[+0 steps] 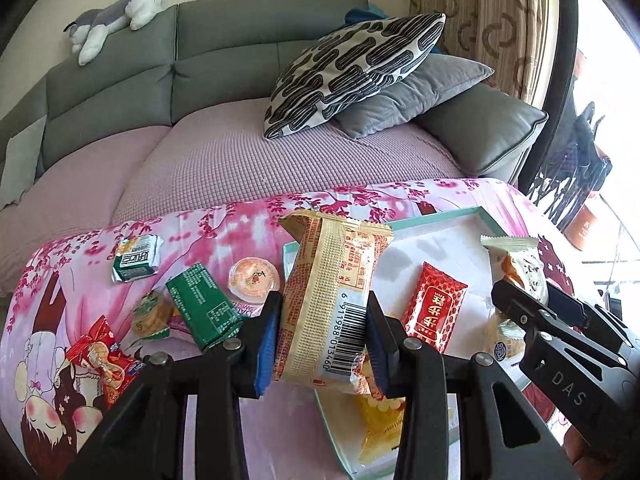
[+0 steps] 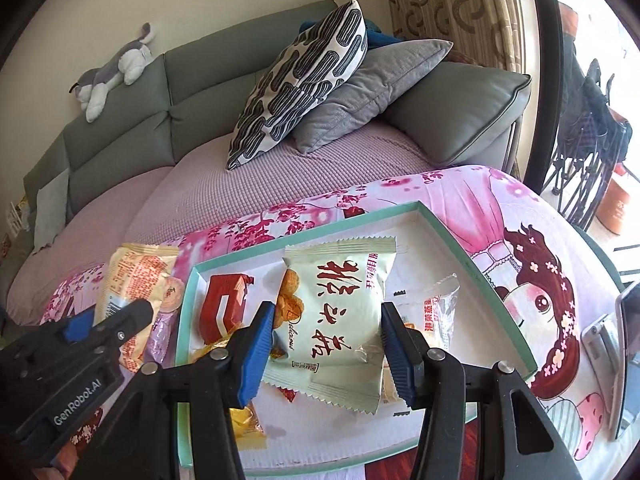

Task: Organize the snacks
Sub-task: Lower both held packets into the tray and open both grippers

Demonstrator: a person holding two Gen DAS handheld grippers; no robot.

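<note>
Gripping an orange-and-cream snack packet (image 1: 328, 300) by its sides, the left gripper (image 1: 322, 340) holds it upright above the near left corner of the teal-rimmed white tray (image 1: 448, 220); its blue-padded fingers (image 1: 266, 344) press the wrapper in beside the barcode. The right gripper (image 2: 326, 344) is clamped on a pale green pastry packet (image 2: 340, 320) with dark red characters, held over the middle of the tray. In the tray lie a red sachet (image 1: 434, 314), a yellow packet (image 1: 378, 424) and a clear-wrapped snack (image 2: 436, 316). Left of the tray, loose on the pink floral cloth (image 1: 224, 232) covering the table, lie a green-and-white packet (image 1: 134, 262), a dark green packet (image 1: 202, 306), a jelly cup (image 1: 252, 282) and a red peanut packet (image 1: 108, 354). Behind stands a grey sofa (image 1: 224, 48) with a patterned pillow (image 1: 352, 72) and a plush husky (image 1: 116, 16).
</note>
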